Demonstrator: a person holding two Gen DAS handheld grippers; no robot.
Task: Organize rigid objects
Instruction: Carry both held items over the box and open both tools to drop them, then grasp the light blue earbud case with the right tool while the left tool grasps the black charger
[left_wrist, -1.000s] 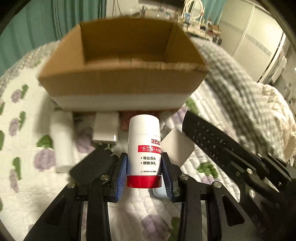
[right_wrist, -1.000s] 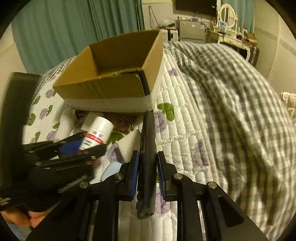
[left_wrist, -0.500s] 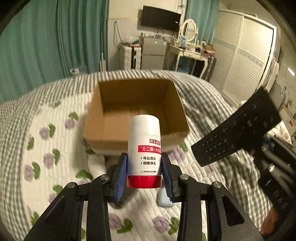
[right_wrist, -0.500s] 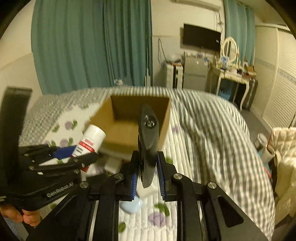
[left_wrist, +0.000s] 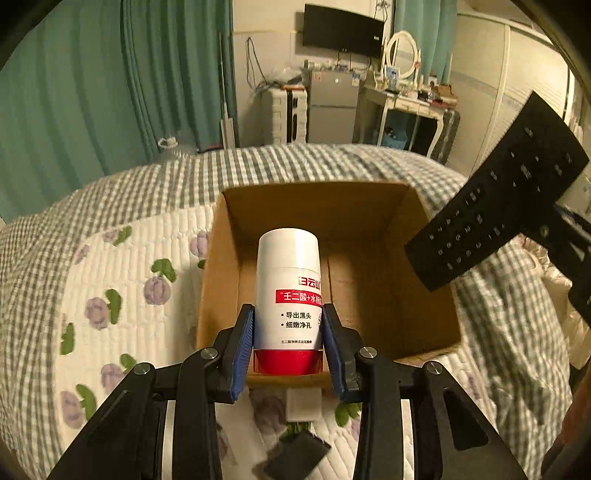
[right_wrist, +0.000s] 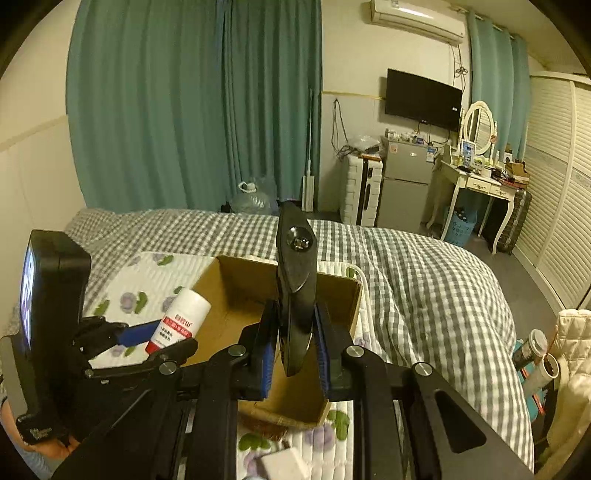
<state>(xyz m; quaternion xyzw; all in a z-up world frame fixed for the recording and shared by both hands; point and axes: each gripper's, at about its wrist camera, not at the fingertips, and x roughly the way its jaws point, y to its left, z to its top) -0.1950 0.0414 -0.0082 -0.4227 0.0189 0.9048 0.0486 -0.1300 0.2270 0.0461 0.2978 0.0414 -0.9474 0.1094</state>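
Observation:
My left gripper (left_wrist: 288, 343) is shut on a white bottle (left_wrist: 289, 291) with a red band and red base, held upright over the near edge of an open cardboard box (left_wrist: 369, 229) on the bed. The bottle also shows in the right wrist view (right_wrist: 179, 323). My right gripper (right_wrist: 295, 354) is shut on a black remote control (right_wrist: 295, 273), held edge-on above the same box (right_wrist: 236, 284). The remote also shows at the right of the left wrist view (left_wrist: 495, 225). The box looks empty inside.
The box sits on a white floral quilt (left_wrist: 122, 295) over a grey checked blanket (right_wrist: 424, 280). A small white block (left_wrist: 303, 404) and a dark flat object (left_wrist: 297, 459) lie on the quilt in front of the box. A brown brush-like item (right_wrist: 264, 424) lies beside it.
Both grippers have risen from low in front of the box to above it, carrying the bottle and the remote. The box interior now shows from above.

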